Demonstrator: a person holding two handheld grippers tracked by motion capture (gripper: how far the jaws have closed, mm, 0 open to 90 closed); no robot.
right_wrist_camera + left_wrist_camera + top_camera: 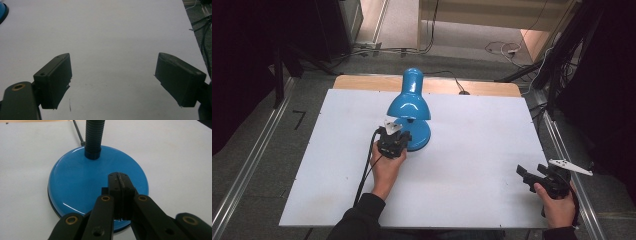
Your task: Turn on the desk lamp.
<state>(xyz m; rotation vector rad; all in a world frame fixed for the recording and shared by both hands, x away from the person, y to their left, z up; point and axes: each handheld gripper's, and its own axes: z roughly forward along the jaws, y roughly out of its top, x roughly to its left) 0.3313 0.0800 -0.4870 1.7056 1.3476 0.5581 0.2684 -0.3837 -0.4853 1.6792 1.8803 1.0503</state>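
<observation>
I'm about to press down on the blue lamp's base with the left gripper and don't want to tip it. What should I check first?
1. Left gripper jaws shut, nothing between them: ok.
2. Its tips over the lamp base: ok; contact with it: cannot tell.
3. Base flat on the white table: ok.
4. A switch on the base: cannot tell.
5. Right gripper open, away from the lamp over bare table: ok.
6. Lamp cord trailing behind the base, away from the jaws: ok.
</observation>
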